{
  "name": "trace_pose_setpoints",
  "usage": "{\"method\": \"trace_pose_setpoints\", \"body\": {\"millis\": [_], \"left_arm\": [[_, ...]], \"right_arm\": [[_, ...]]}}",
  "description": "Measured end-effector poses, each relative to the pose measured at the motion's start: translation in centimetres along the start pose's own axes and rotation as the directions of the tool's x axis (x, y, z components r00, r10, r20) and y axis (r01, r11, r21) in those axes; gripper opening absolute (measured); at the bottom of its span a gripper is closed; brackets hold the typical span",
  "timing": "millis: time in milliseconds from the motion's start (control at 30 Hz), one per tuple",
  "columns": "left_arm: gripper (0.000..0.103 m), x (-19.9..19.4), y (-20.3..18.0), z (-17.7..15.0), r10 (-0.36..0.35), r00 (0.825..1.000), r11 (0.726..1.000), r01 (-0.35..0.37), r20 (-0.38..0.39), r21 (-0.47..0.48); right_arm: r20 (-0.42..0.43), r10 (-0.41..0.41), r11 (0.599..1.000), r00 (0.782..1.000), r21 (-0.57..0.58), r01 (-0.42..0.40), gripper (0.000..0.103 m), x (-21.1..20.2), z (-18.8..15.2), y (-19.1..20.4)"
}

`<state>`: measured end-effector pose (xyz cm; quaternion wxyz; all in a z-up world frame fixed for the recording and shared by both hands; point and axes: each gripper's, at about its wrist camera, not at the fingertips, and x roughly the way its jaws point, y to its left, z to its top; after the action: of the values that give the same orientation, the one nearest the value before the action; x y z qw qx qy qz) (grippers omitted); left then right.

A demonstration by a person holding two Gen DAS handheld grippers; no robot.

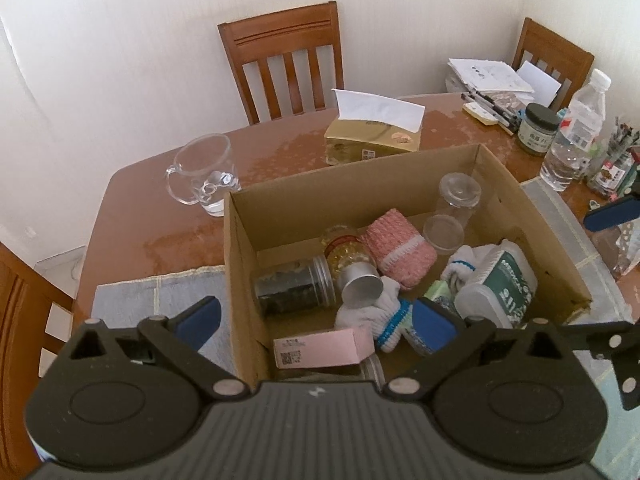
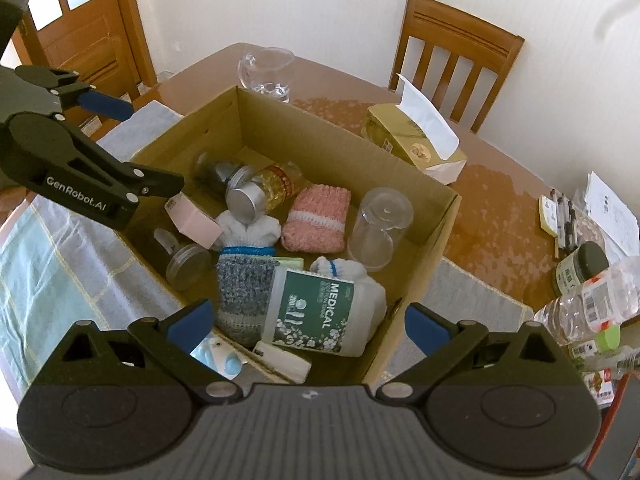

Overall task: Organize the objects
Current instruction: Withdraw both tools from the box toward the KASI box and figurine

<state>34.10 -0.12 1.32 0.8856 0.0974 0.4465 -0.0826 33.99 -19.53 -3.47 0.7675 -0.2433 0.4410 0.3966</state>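
Observation:
An open cardboard box (image 1: 236,240) (image 2: 440,232) stands on a cloth on the table. It holds a dark jar (image 1: 294,290), a yellow capsule bottle with a silver cap (image 1: 352,258) (image 2: 264,192), a pink knitted piece (image 1: 400,252) (image 2: 316,220), a clear cup (image 1: 452,212) (image 2: 378,228), white gloves (image 1: 384,304), a white medical tub (image 1: 500,284) (image 2: 316,312) and a pink carton (image 1: 324,346) (image 2: 192,218). My left gripper (image 1: 316,326) (image 2: 132,144) is open over the box's near left wall. My right gripper (image 2: 308,325) is open above the tub, gripping nothing.
Behind the box stand a glass jug (image 1: 204,176) (image 2: 266,74) and a gold tissue box (image 1: 372,136) (image 2: 416,144). At the right are a water bottle (image 1: 576,132), a dark-lidded jar (image 1: 538,128), pens and papers. Wooden chairs (image 1: 284,60) ring the table.

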Motion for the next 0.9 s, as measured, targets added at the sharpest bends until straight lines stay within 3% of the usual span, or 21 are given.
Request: {"method": "trace_pose_setpoints", "body": {"millis": [267,567,900], "left_arm": [[0.102,-1.9,-0.2,-2.4,0.009,0.999,1.0,-0.008,0.047,-0.028],[0.102,-3.3,-0.5,-6.5,0.034,0.996,0.994,-0.025,0.081,-0.106],[0.102,-2.0,-0.8,-12.0,0.011,1.0,0.979,-0.006,0.02,-0.205]], "right_arm": [[0.016,-0.005,0.999,1.0,0.052,0.004,0.103,-0.6,-1.6,0.9],[-0.031,-0.002,0.986,1.0,0.167,0.007,0.103,0.5,-6.2,1.9],[-0.122,-0.01,0.96,0.992,0.276,0.044,0.103,5.4,-10.1,4.8]]}}
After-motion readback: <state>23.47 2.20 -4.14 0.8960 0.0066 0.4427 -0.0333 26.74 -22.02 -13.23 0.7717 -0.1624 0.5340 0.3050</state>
